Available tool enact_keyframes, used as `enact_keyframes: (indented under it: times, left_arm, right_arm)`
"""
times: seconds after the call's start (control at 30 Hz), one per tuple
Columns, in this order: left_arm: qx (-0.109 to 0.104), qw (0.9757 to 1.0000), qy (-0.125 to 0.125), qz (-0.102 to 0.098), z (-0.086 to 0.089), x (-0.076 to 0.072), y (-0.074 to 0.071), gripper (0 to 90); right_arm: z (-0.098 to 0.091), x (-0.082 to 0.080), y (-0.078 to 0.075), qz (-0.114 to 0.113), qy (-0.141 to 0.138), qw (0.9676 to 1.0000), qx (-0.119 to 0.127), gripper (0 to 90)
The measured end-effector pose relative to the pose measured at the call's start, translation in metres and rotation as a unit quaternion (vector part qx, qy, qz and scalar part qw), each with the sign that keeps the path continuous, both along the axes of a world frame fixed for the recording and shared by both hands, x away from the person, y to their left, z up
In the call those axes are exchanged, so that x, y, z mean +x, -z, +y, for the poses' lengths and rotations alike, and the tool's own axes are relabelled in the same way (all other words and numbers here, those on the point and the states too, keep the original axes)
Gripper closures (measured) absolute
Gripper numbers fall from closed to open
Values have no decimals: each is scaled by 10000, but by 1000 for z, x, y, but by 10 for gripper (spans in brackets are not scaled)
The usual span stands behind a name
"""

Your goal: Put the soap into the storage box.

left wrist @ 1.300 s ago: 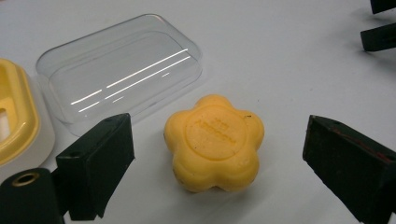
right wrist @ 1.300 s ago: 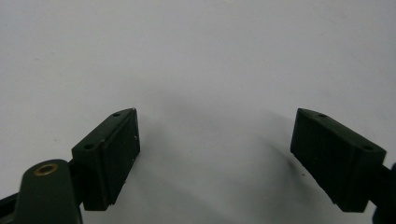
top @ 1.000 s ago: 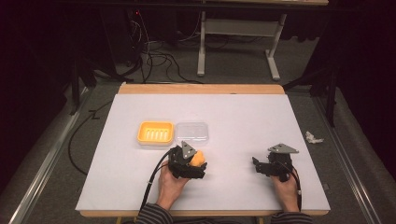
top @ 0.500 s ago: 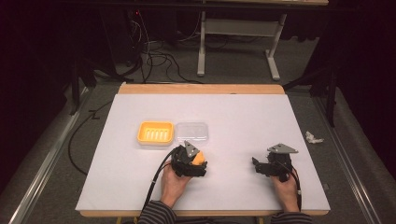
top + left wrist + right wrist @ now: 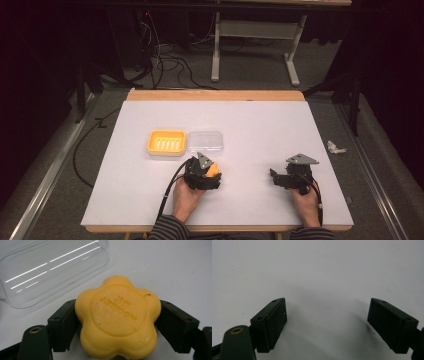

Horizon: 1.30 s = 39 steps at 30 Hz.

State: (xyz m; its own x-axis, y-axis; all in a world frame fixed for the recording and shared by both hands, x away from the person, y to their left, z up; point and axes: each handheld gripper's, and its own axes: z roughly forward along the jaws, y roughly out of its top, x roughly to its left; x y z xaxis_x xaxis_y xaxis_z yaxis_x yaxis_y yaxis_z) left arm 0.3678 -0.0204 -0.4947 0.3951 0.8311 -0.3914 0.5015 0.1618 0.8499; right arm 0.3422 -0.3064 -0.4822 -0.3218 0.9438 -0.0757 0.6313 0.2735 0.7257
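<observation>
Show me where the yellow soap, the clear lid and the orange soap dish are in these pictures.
soap (image 5: 117, 317), left gripper view, on the round stamped face.
clear lid (image 5: 53, 270), left gripper view, on its flat top.
soap dish (image 5: 166, 142), high view, on the ridged inside floor.

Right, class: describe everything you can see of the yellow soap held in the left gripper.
The soap is a yellow flower-shaped bar with rounded lobes and a raised round centre stamped with lettering. It looks waxy and solid, with a few small dark specks. The left gripper has a jaw pressed on each of its sides. It sits just short of the clear lid, over the white table. From above it shows as an orange patch in the gripper.
</observation>
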Motion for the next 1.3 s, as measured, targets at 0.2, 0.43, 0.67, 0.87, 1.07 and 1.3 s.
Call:
enact_keyframes:
  times: [0.2,0.43,0.67,0.87,1.07,1.3]
  left_arm:
    - [18,10000,3,7,0,0,0,252]
    - [75,9999,77,73,1,0,-2,257]
    - [101,9999,91,49,2,-1,-4,258]
    - [73,9998,183,51,8,-6,-10,258]
    - [9,9998,221,-1,13,-10,-16,259]
    - [-87,9996,230,-114,20,-13,-26,259]
  right_arm:
    - [0,0,0,8,-4,10000,5,164]
    - [0,0,0,11,-2,10000,7,164]
    - [0,0,0,39,-2,10000,19,164]
    - [0,0,0,24,2,10000,25,164]
    - [0,0,0,26,4,10000,25,163]
    - [0,0,0,25,-12,10000,32,165]
